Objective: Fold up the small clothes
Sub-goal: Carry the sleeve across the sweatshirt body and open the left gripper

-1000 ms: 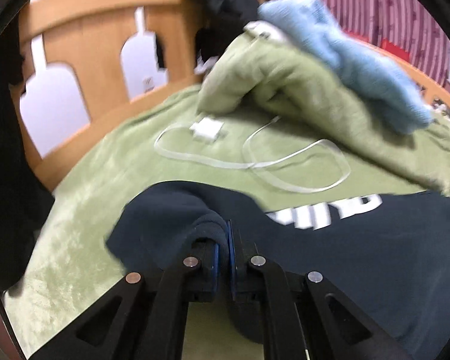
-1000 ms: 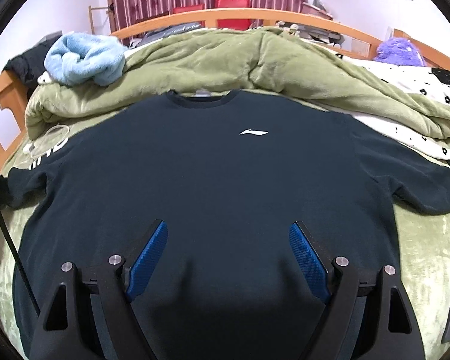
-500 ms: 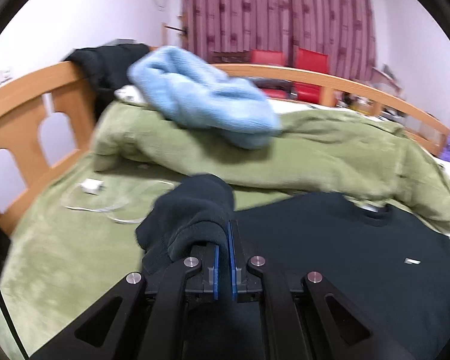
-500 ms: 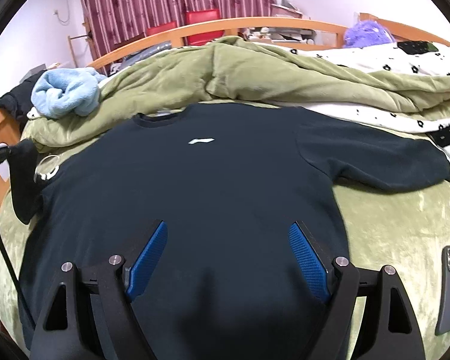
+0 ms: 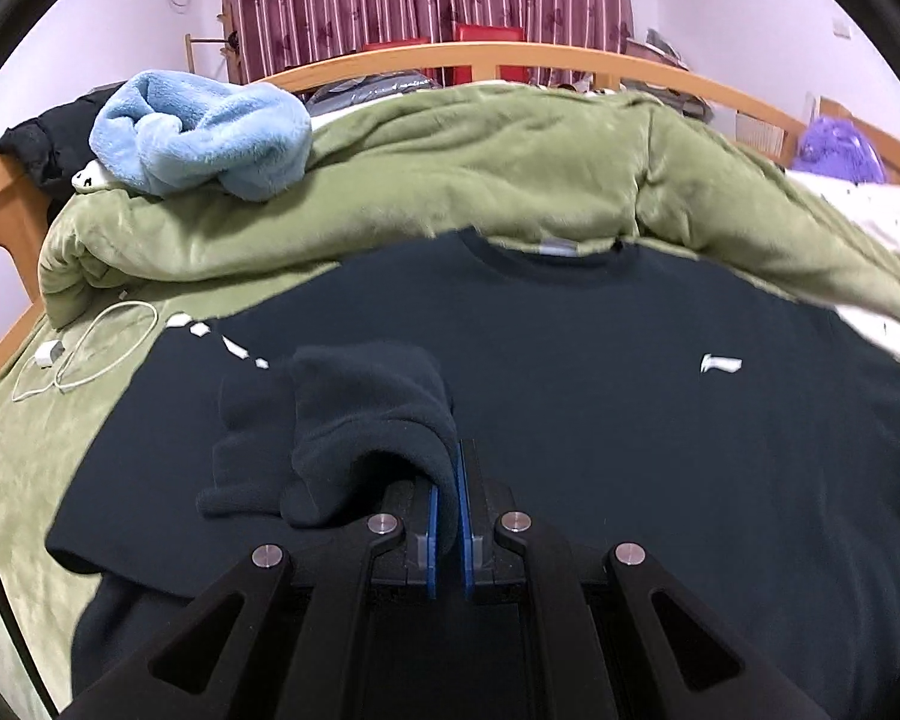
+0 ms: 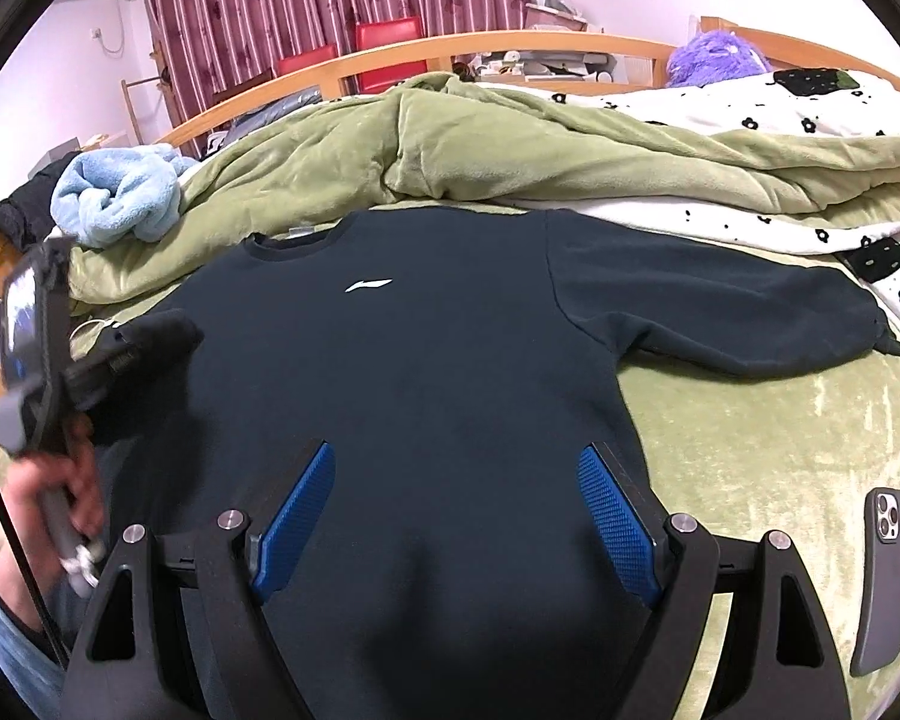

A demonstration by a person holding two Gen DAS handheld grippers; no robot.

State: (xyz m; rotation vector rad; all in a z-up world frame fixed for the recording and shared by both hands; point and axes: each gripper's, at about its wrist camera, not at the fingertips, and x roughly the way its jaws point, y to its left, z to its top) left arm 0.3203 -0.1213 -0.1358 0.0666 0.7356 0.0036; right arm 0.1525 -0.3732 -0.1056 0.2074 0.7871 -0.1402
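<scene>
A dark navy sweatshirt [image 5: 600,396] [image 6: 426,372] with a small white chest logo lies face up on the green bed cover. My left gripper [image 5: 447,480] is shut on the cuff of its left sleeve [image 5: 354,420], which is folded over the chest. In the right wrist view that left gripper [image 6: 99,360] shows at the left edge, held by a hand. My right gripper [image 6: 456,516] hovers open above the lower body of the sweatshirt, nothing between its blue pads. The other sleeve [image 6: 720,312] lies stretched out to the right.
A bunched green blanket [image 5: 480,180] and a light blue fleece [image 5: 198,132] lie behind the sweatshirt. A white charger cable [image 5: 84,354] rests at the left. A phone [image 6: 882,576] lies on the bed at the right. A wooden bed frame [image 6: 510,45] rims the bed.
My left gripper carried the sleeve cuff from the bed's left side across onto the sweatshirt's chest. The right gripper shifted a little and stayed open.
</scene>
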